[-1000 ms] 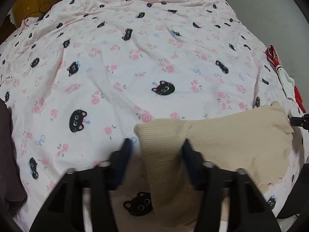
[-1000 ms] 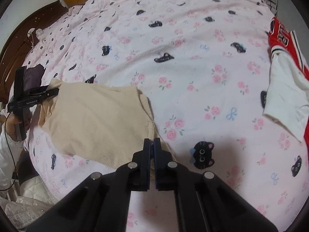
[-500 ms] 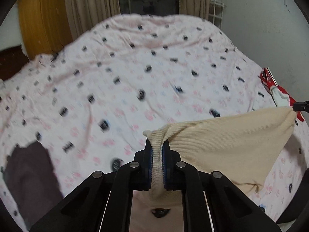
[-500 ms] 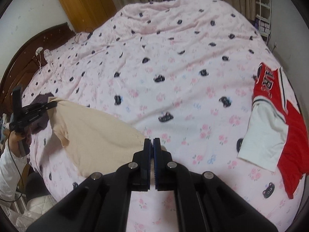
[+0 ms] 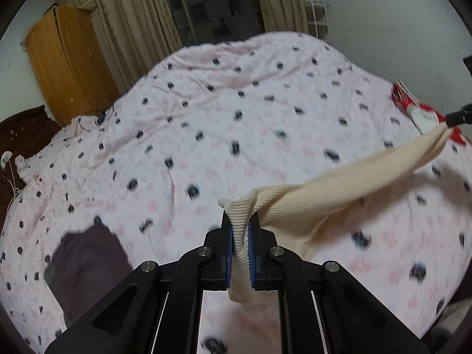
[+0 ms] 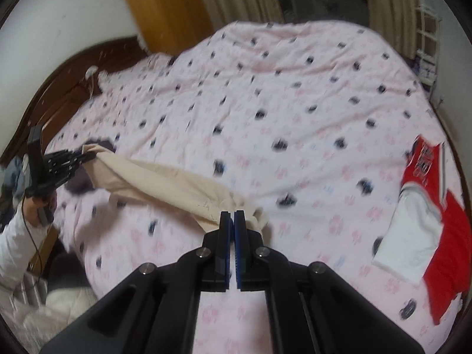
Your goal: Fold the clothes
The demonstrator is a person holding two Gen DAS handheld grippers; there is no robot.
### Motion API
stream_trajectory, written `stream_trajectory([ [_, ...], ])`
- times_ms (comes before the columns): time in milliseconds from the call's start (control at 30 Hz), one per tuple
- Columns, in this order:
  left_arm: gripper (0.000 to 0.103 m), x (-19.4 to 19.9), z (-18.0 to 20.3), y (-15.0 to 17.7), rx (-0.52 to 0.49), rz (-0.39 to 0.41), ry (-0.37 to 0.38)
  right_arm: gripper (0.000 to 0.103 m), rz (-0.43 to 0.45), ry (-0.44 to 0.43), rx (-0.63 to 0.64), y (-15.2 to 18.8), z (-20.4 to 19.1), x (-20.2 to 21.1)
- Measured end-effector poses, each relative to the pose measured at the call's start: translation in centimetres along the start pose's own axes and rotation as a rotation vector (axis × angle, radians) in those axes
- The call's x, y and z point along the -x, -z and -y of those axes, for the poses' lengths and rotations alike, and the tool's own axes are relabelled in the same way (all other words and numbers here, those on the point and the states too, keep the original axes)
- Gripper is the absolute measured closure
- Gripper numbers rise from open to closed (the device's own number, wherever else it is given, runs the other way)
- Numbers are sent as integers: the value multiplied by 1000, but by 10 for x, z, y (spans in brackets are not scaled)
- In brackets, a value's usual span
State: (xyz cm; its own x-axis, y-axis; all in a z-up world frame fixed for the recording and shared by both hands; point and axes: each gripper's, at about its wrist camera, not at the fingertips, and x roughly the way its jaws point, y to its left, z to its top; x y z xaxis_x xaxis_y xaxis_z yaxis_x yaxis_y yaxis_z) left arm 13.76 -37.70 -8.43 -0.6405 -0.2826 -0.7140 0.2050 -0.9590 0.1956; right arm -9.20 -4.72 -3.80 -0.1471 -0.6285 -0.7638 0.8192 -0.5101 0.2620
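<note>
- Two grippers pinch one cream ribbed garment [image 5: 348, 185], stretched between them above the bed [image 5: 236, 124].
- Left gripper [image 5: 239, 236]: jaws pressed together on a bunched corner of the garment, lower centre of left wrist view; fabric tail hangs below the blue pads [image 5: 227, 253].
- From that pinch the garment runs up and rt. as a taut band to the right gripper, whose tip shows at the rt. edge of the frame.
- Right gripper [image 6: 232, 230]: jaws nearly closed, thin gap visible betw. pads; garment corner bunches at the fingertips, lower centre of right wrist view.
- In right wrist view the garment [image 6: 165, 183] spans left to the other gripper, held by a hand [image 6: 39, 206] w/ white sleeve [image 6: 11, 250] at left edge.
- Bedsheet: pink, w/ dark cat-face and rose print; motion blur over most of it.
- Dark purple cloth [image 5: 88, 265] lies on the bed, lower left of left wrist view.
- Red-and-white jersey [image 6: 427, 230] lies flat at rt. side of right wrist view, well apart from the garment.
- Background: wooden wardrobe [image 5: 67, 62] upper left, curtains [image 5: 129, 20] top centre.
</note>
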Motion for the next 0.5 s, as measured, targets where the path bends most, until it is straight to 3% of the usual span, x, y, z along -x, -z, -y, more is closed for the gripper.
stream_trajectory([
  [200,95,4,22,57,-46,-88,23,100,-183,-88,20,72,-8,-25],
  [433,93,7,46,107,-30,-167,43,100,-297,-78,42,121,-21,-35],
  [500,84,9,48,115,-14,-171,31,100,-318,-47,37,127,-19,-39],
])
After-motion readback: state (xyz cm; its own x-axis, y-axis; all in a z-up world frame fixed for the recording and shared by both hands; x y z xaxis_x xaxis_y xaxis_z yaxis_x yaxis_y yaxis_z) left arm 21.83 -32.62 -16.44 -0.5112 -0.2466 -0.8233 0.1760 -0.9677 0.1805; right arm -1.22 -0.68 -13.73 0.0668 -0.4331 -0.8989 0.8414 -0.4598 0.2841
